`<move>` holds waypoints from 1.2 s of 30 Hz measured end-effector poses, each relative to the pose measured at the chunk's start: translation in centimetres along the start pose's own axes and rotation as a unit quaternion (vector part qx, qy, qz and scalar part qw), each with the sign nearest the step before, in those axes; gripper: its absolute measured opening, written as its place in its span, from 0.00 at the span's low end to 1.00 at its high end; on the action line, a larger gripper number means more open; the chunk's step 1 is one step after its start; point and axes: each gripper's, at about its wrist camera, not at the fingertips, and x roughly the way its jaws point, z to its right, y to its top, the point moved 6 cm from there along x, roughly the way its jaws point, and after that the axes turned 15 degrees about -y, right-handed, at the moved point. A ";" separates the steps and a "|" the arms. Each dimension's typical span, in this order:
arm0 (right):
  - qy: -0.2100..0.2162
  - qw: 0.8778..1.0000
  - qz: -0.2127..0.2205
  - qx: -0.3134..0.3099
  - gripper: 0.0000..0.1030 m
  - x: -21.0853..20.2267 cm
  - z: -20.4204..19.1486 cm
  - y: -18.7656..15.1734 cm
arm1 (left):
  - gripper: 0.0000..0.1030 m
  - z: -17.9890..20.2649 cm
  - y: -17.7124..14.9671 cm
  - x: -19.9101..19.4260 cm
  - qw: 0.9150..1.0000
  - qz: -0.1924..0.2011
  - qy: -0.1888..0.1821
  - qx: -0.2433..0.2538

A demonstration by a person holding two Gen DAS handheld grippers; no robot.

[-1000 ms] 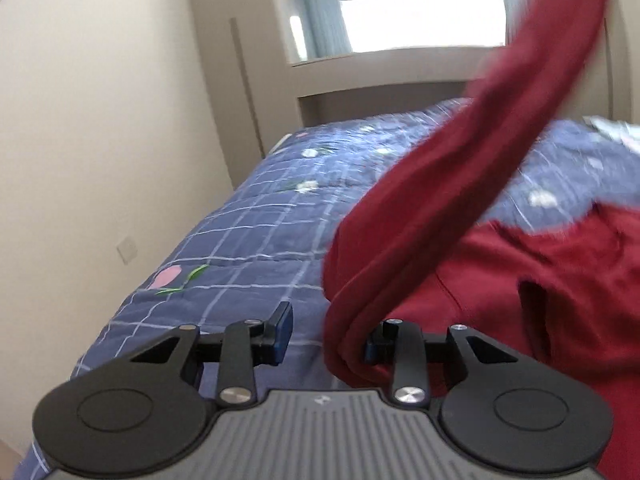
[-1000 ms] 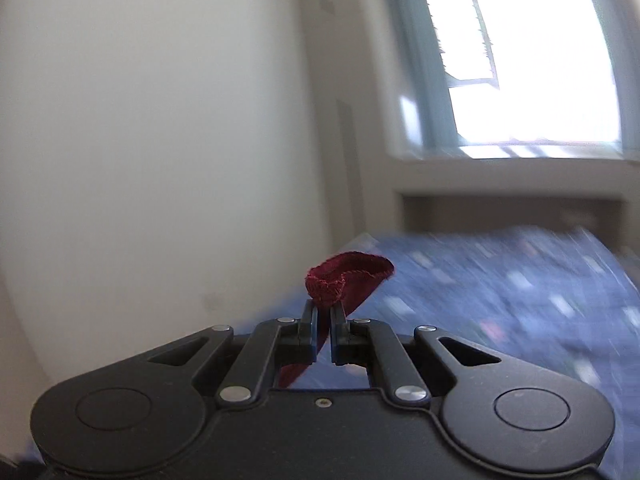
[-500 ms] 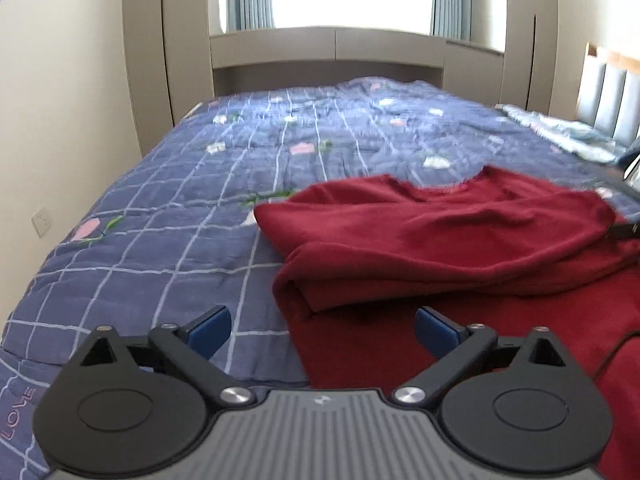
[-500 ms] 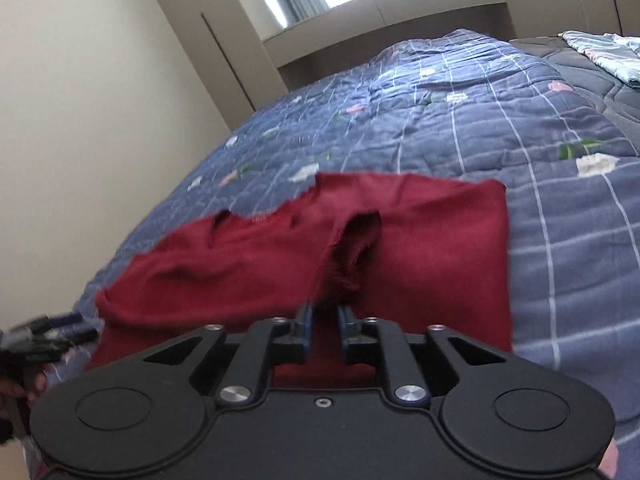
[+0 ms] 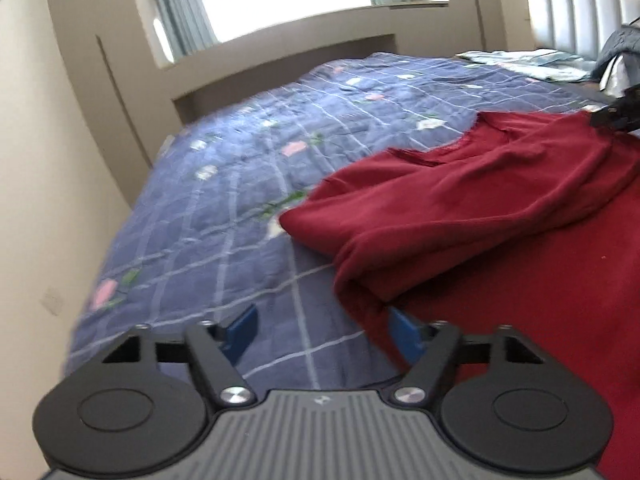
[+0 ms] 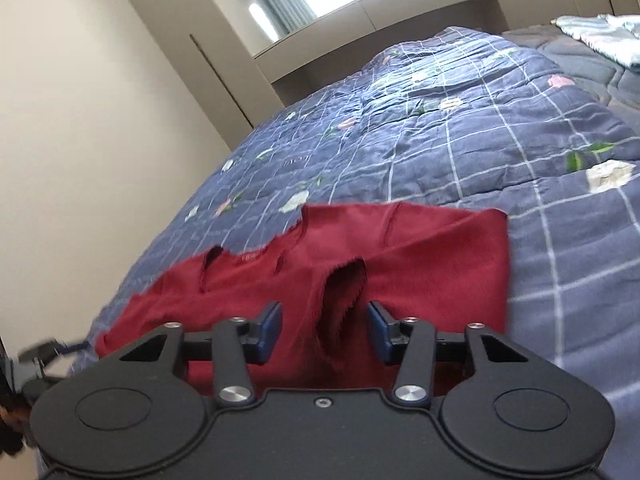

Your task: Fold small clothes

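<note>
A dark red garment [image 5: 500, 216] lies on the blue checked quilt [image 5: 248, 200], folded over on itself with a thick fold along its left edge. My left gripper [image 5: 324, 334] is open and empty at the garment's near left corner, its right finger against the cloth. In the right wrist view the same garment [image 6: 420, 256] lies flat with its neckline toward the far side. My right gripper [image 6: 325, 330] is open, with a raised fold of the cloth standing between its fingers. The right gripper also shows far right in the left wrist view [image 5: 616, 114].
The quilt [image 6: 460, 140] covers a wide bed. A beige wall and cupboard [image 5: 60, 140] run along the left. A padded headboard [image 5: 580, 12] and light bedding [image 6: 600, 36] are at the far right. The left gripper shows at the right view's lower left [image 6: 44, 354].
My right gripper has opened and let go of the red cloth, which now rests on the bed. My left gripper stayed open and shifted toward the garment's left corner.
</note>
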 end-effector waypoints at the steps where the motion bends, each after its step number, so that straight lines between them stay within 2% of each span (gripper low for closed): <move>1: -0.003 1.000 -0.002 0.001 0.28 0.2 -0.1 0.1 | 0.60 0.0 0.1 0.3 1.000 0.001 -0.009 0.001; 2: -0.006 1.000 -0.004 0.002 0.18 0.4 -0.3 0.3 | 0.58 0.0 0.2 0.7 1.000 0.002 -0.018 0.006; 5: -0.012 1.000 -0.004 -0.011 0.18 0.4 -0.7 0.4 | 0.49 0.4 0.7 1.6 0.999 0.001 -0.029 0.046; 8: -0.023 0.999 -0.007 -0.028 0.16 0.4 -0.9 0.1 | 0.36 0.7 1.0 2.1 0.996 -0.002 -0.043 0.075; 9: -0.026 0.999 -0.009 -0.030 0.15 0.4 -0.9 0.0 | 0.29 0.8 1.0 2.2 0.996 -0.004 -0.045 0.081; 10: -0.028 0.999 -0.010 -0.031 0.14 0.5 -0.8 -0.1 | 0.22 0.8 1.1 2.3 0.995 -0.006 -0.047 0.085; 13: -0.029 0.999 -0.007 -0.037 0.11 0.3 -1.1 -0.2 | 0.12 0.9 1.0 2.0 0.996 -0.001 -0.042 0.078; 16: -0.025 0.999 0.003 -0.041 0.10 -0.5 -1.6 0.0 | 0.08 1.3 0.8 1.1 0.997 0.009 -0.030 0.063; 18: -0.020 0.999 0.009 -0.040 0.10 -1.2 -1.9 0.1 | 0.07 1.3 0.4 0.4 0.999 0.019 -0.029 0.041; 23: -0.023 0.999 0.003 -0.042 0.10 -2.1 -2.2 -0.6 | 0.06 0.4 -0.5 -0.4 0.997 0.038 -0.025 -0.062; 27: -0.034 0.999 -0.011 -0.038 0.09 -1.7 -1.4 -2.1 | 0.04 -0.4 -1.7 -0.1 0.990 0.035 -0.020 -0.138; 28: -0.036 0.999 -0.014 -0.033 0.09 -1.6 -1.2 -2.4 | 0.00 -0.6 -2.1 -0.2 0.988 0.034 -0.017 -0.153; 30: -0.030 0.999 -0.012 -0.025 0.09 -1.7 -0.8 -2.9 | 0.00 -1.5 -3.3 -0.2 0.982 0.018 0.000 -0.186; 33: -0.026 0.999 -0.008 -0.042 0.11 -1.9 -1.0 -3.2 | 0.00 -1.9 -4.3 -1.2 0.977 0.032 -0.022 -0.208; 35: -0.026 0.998 -0.003 -0.048 0.18 -2.1 -1.2 -3.3 | 0.01 -2.0 -4.3 -1.9 0.974 0.038 -0.034 -0.221; 36: -0.028 0.998 -0.001 -0.050 0.21 -2.2 -1.2 -3.3 | 0.08 -2.2 -4.4 -2.2 0.971 0.041 -0.036 -0.232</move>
